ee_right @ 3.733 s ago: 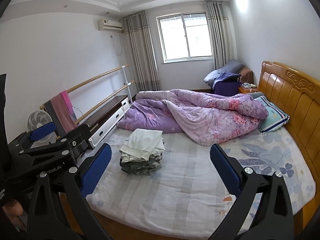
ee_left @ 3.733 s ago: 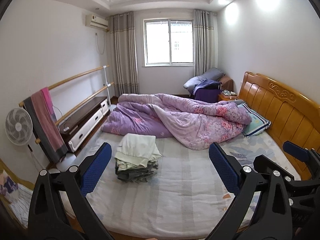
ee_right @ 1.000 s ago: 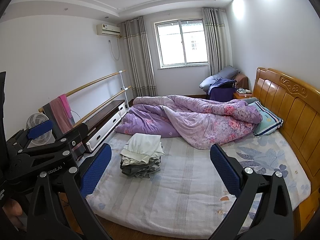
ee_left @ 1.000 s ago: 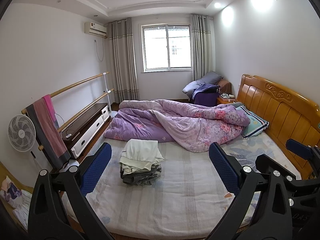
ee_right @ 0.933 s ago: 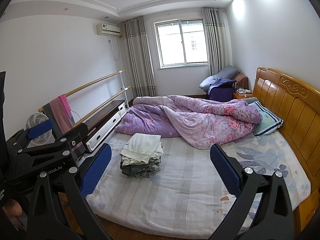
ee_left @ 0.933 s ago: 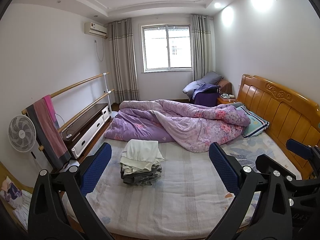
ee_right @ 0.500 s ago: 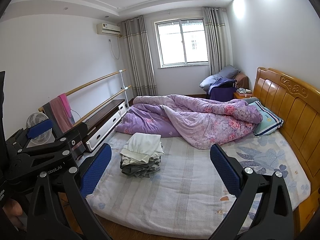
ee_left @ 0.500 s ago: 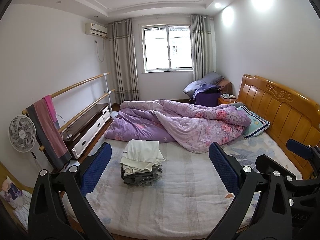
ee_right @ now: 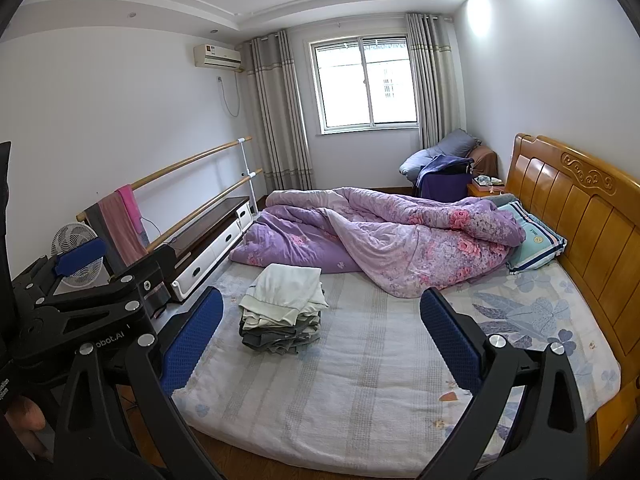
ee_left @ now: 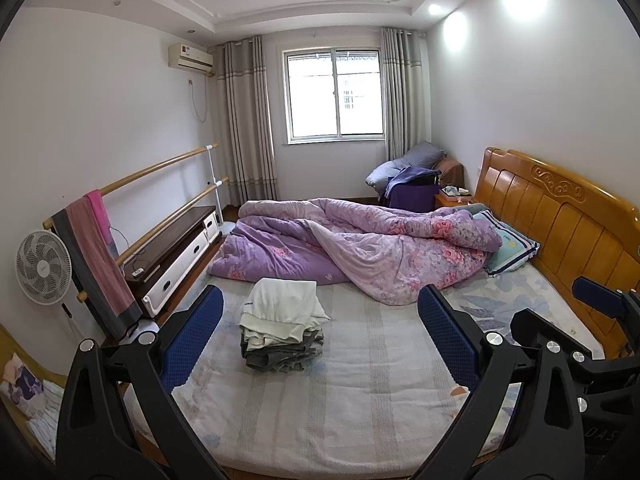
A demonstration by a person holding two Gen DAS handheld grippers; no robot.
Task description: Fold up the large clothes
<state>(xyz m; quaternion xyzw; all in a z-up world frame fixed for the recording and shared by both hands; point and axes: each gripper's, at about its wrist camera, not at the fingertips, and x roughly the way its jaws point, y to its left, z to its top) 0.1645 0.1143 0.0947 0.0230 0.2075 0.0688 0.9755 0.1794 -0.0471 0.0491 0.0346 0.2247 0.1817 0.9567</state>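
**Grippers idle; stack folded, quilt untouched**

Both hand-held grippers, left [ee_left: 320, 334] and right [ee_right: 322, 334], are held spread and empty at the foot of the bed [ee_left: 360, 400], well apart from any cloth. A stack of folded clothes [ee_left: 282, 330] is seen on the mattress, cream pieces over grey. The purple quilt [ee_left: 360, 252] lies rumpled behind it. Folding of that stack is judged complete; no unfolded garment is seen, and the quilt, if included, remains to be done.

A wide strip of bare mattress [ee_left: 360, 392] is lying open at the near edge. A stack of folded clothes [ee_left: 280, 324] is occupying the left part, while a purple quilt [ee_left: 360, 252] is blocking the far half.
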